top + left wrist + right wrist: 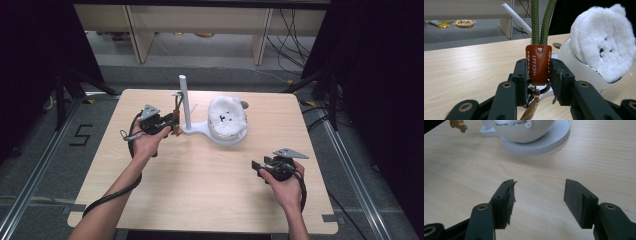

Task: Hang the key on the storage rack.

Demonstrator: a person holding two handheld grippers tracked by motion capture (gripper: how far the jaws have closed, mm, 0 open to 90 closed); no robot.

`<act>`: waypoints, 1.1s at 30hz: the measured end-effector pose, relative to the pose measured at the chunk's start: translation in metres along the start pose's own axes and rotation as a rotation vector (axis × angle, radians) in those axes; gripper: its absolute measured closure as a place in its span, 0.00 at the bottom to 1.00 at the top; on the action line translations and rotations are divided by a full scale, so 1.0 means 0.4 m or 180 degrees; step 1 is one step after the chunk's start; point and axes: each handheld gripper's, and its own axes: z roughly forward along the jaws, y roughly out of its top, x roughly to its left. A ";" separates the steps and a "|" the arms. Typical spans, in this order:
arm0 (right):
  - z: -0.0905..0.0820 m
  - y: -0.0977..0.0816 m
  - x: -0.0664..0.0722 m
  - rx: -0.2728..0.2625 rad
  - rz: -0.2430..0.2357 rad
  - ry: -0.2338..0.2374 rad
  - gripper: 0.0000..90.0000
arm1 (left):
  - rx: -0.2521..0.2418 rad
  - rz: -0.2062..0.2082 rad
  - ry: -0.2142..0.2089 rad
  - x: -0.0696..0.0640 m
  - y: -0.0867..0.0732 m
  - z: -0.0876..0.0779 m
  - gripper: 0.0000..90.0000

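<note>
While my left jaws (539, 75) clamp the brown leather tab (538, 63) of the keychain from both sides, the job is to get its green cord loop (541, 22) hung on the white post (184, 100) without losing that pinch. In the left gripper view the tab stands upright between my pads, the two cord strands rise straight up out of the frame, and a brass clasp (531, 110) dangles below. In the high view my left gripper (167, 122) sits just beside the post, at the end of the white stand (197, 131) whose bowl carries the white plush bear (226, 116).

I judge the loop is at or near the post, though I cannot tell whether it is already around it. To do this well, I would keep the grip low on the tab so the loop stays open, keep the cord taut and vertical, and guide it squarely along the post rather than dragging it sideways, which could tip the light stand. I should let go only once the cord bears its own weight.

My right jaws (539, 202) stand wide open over bare counter (461, 170), holding nothing, near the stand's round base (549, 142). They could steady that base if it shifts.
</note>
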 end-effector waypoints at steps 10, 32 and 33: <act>0.001 0.001 -0.011 -0.0028 -0.0119 -0.0014 0.47 | 0.0023 0.0157 0.0056 -0.004 -0.001 0.015 0.71; 0.002 -0.001 -0.015 -0.0006 -0.0095 -0.0048 0.47 | 0.0138 0.0580 0.0176 0.017 -0.030 -0.143 0.46; 0.002 -0.001 -0.016 -0.0006 -0.0094 -0.0044 0.47 | 0.0121 0.0591 0.0176 0.019 -0.035 -0.154 0.46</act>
